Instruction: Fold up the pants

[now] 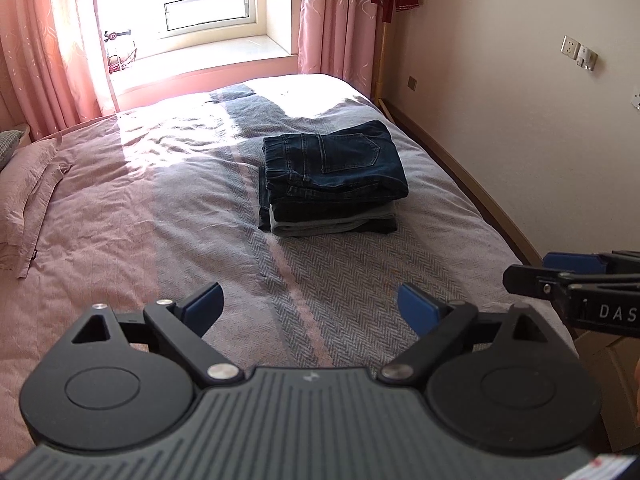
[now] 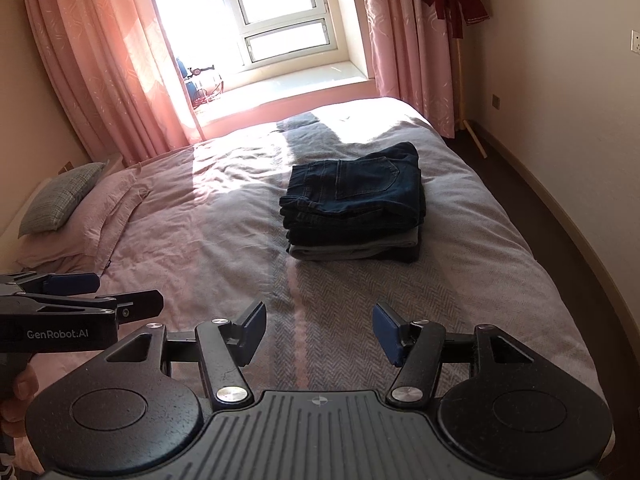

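Left wrist view shows the left tool [image 1: 310,306] released and empty, with the folded pants [image 1: 334,178] lying at about 12 o'clock, well apart, atop a stack on the bed [image 1: 160,208]. Right tool [image 2: 318,330] is likewise spread wide, holding nothing, the pants [image 2: 354,200] at 12 o'clock. Any careless nudge could topple the stack, since its layers sit unevenly.
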Motion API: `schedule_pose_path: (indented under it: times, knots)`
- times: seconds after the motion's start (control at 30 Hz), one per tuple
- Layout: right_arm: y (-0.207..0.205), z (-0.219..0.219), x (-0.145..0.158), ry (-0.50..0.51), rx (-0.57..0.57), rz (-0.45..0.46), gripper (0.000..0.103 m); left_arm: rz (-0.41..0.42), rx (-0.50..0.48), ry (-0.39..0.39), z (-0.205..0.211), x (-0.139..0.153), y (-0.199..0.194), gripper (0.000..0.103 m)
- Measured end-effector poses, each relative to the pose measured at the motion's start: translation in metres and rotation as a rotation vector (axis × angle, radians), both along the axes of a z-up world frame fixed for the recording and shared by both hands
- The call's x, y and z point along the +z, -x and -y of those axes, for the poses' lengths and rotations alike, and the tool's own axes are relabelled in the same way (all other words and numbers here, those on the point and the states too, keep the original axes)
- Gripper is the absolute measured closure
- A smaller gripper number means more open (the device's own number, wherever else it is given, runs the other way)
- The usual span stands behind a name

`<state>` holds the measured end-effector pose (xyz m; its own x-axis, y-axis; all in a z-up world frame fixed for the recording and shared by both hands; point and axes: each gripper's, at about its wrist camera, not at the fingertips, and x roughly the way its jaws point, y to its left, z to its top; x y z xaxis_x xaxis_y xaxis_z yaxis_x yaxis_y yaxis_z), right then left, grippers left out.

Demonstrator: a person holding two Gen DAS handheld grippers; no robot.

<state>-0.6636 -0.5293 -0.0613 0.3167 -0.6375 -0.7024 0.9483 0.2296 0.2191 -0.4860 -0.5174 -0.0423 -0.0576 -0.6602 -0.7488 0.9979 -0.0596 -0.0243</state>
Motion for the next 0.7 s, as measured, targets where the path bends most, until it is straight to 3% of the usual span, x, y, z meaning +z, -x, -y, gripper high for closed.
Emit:
schedule_pose_path:
  times: [0.7]
  knots:
    - [-0.002, 0.008, -0.011, -0.025, 0.028, -0.006, 0.047, -0.006, -0.003, -0.012, 0.008, -0.007, 0.003, 0.011]
